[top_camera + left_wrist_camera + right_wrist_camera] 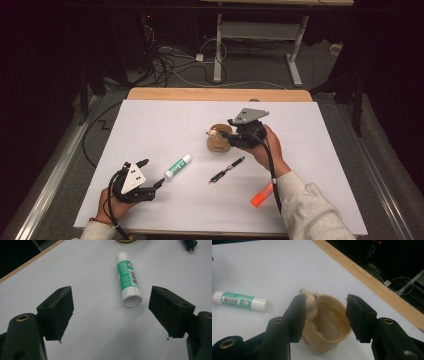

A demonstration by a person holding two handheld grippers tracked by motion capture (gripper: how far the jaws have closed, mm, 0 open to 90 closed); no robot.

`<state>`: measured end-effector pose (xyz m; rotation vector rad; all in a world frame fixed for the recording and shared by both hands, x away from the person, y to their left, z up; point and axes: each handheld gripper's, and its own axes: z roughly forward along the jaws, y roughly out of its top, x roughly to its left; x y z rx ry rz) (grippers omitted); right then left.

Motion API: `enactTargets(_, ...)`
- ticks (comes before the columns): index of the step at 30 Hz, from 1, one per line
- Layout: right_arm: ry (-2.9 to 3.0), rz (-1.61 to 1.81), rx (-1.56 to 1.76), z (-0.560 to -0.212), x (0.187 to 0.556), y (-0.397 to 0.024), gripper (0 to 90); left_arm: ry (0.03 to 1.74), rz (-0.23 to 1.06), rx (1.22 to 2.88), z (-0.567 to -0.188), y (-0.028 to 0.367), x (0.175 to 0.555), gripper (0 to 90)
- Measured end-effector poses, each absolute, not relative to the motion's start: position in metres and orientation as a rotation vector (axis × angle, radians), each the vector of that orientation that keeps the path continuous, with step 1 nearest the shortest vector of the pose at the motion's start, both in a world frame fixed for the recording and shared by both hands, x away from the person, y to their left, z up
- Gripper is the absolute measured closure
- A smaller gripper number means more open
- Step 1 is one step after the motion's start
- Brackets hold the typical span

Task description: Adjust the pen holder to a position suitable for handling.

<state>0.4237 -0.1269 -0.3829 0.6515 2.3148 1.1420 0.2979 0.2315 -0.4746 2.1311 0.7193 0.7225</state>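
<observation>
Two claws stand released: right claw [325, 315] poised over the wooden cup [329, 327], left claw [110, 312] lined up on the glue stick [128, 278].

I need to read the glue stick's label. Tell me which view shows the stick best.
The left gripper view: the glue stick lies close ahead between the open jaws, its green label and barcode facing up. The right gripper view shows it smaller at the left, beside the wooden cup. The high view shows it tiny, label unreadable.
</observation>
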Motion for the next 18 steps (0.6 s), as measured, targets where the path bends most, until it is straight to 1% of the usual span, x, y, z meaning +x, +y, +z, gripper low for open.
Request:
enactTargets(3,2.285,1.141,0.636,-0.38,0.419,-0.134,50.8,0.718,0.721,2.137,-0.475,0.23,0.298,19.5)
enactTargets(9,2.209,1.188,0.621,-0.376,0.398,-0.161,45.9,0.72,0.725,2.141,-0.476,0.229,0.299,19.5)
enactTargets(18,2.133,1.239,0.561,-0.385,0.37,-0.188,39.9,0.718,0.721,2.146,-0.476,0.228,0.299,19.5)
